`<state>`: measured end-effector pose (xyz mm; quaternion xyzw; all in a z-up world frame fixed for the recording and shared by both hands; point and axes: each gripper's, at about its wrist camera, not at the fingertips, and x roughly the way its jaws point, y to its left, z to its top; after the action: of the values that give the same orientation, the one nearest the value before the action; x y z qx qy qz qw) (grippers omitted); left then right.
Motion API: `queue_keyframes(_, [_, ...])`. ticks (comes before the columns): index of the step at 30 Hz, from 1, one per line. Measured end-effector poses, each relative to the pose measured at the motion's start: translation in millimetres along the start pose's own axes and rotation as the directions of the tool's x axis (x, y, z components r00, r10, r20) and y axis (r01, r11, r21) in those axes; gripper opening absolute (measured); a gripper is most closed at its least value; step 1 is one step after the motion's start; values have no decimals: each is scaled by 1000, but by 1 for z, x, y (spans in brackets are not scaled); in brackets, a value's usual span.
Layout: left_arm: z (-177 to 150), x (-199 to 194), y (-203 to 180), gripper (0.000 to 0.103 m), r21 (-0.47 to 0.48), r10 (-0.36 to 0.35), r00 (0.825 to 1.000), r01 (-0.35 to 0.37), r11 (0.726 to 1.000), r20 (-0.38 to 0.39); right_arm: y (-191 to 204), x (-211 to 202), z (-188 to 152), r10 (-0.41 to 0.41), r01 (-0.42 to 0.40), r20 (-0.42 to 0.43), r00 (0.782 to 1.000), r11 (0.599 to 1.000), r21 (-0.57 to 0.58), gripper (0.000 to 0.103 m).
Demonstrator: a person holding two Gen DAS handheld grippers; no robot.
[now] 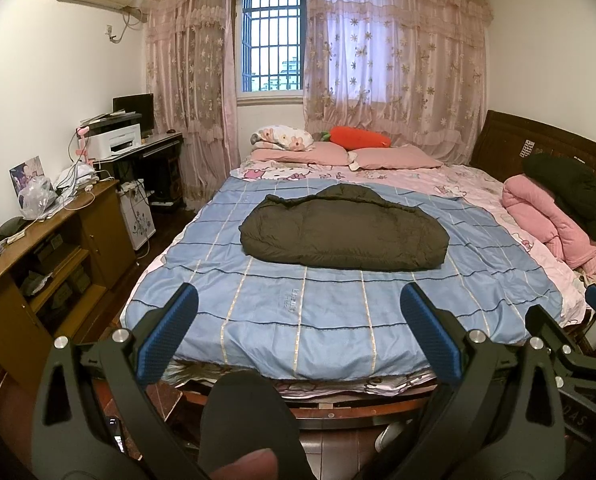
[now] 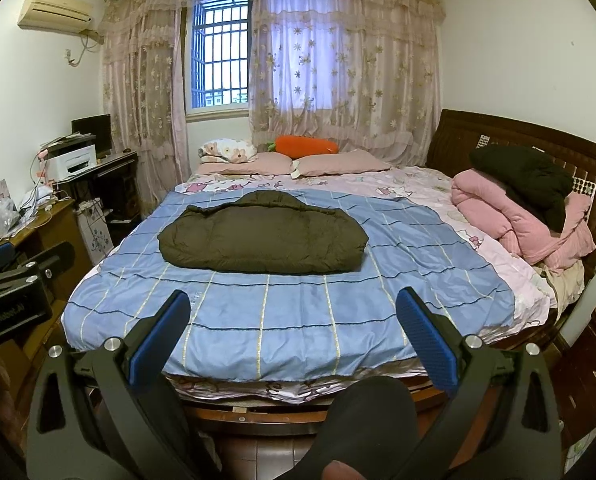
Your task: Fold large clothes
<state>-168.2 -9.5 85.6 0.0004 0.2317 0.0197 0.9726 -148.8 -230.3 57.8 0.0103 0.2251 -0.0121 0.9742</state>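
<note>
Two sets of tongs held wide and empty near the foot of the bed [image 1: 258, 320], left tongs [image 1: 298, 336], right tongs [image 2: 294, 340], folded olive padded coat [image 1: 344, 234] laid at 12 o'clock on the blue checked cover, pink quilt [image 2: 514, 216] heaped at 2 o'clock.
</note>
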Motion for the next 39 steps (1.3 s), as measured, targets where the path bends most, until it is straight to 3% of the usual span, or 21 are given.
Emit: queue_keyframes(39, [-3, -1, -2, 101, 4, -7, 1000, 7, 1000, -1, 9, -1, 6, -6, 6, 15, 1000, 1000, -7, 102])
